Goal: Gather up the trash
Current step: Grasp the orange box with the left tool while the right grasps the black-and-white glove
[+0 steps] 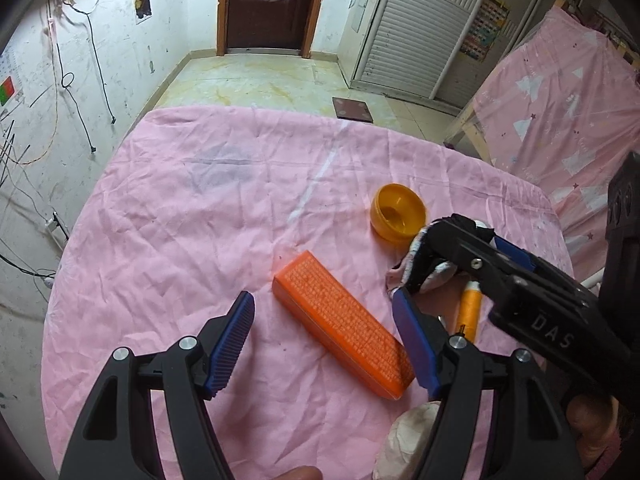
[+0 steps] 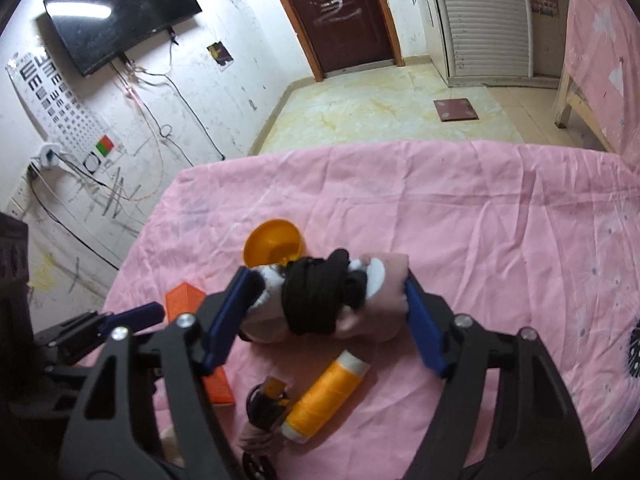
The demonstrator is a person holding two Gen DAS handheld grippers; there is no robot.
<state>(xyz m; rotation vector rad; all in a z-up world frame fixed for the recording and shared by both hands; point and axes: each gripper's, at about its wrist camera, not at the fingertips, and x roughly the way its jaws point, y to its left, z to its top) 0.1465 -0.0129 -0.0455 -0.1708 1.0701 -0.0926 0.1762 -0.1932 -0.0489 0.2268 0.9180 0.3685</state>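
Observation:
A long orange box (image 1: 342, 324) lies on the pink tablecloth (image 1: 208, 216) between the fingers of my open left gripper (image 1: 324, 332), which hovers over its near end. My right gripper (image 2: 326, 304) is shut on a rolled bundle of pink, white and black cloth (image 2: 328, 296) and holds it just above the table; it shows in the left wrist view (image 1: 424, 268) too. A small orange bowl (image 1: 398, 216) stands upright behind the bundle. A spool of orange thread (image 2: 326, 396) lies under my right gripper. A crumpled white wad (image 1: 408, 436) lies at the near edge.
A dark cable and plug (image 2: 268, 400) lies next to the spool. The table's far edge drops to a tiled floor with a small dark mat (image 2: 456, 110). A pink-draped wooden frame (image 1: 560, 120) stands at the right.

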